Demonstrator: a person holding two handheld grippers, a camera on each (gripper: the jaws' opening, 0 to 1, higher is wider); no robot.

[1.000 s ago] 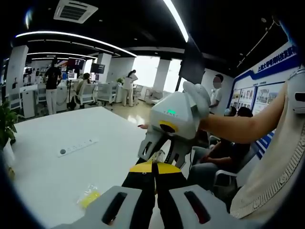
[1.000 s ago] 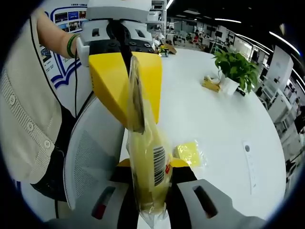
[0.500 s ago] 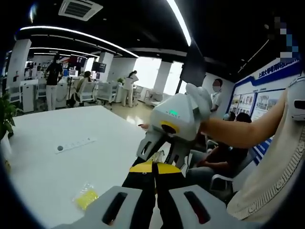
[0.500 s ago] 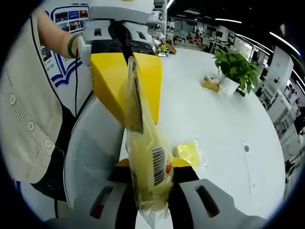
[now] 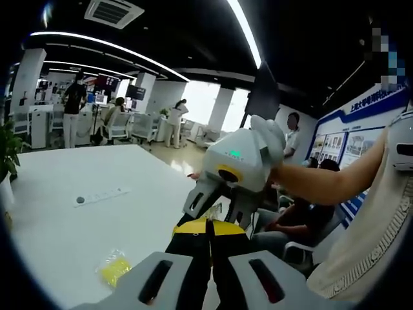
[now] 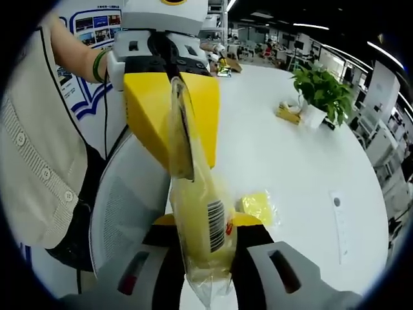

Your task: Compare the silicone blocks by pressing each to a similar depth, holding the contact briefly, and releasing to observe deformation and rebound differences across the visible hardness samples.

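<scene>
Bagged yellow silicone block (image 6: 205, 236): we see clear packet with barcode label, upright, stretched between both grippers' closed yellow jaws. Second bagged yellow block (image 6: 258, 208): we note it flat on white table (image 6: 303, 161), apart.

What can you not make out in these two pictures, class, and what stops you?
- Right gripper view: the contents of the clear bag held by both tongs; glare and crinkled film blur them.
- Right gripper view: the label with its barcode is too small to read.
- Left gripper view: the yellow packet on the table is too small to identify.
</scene>
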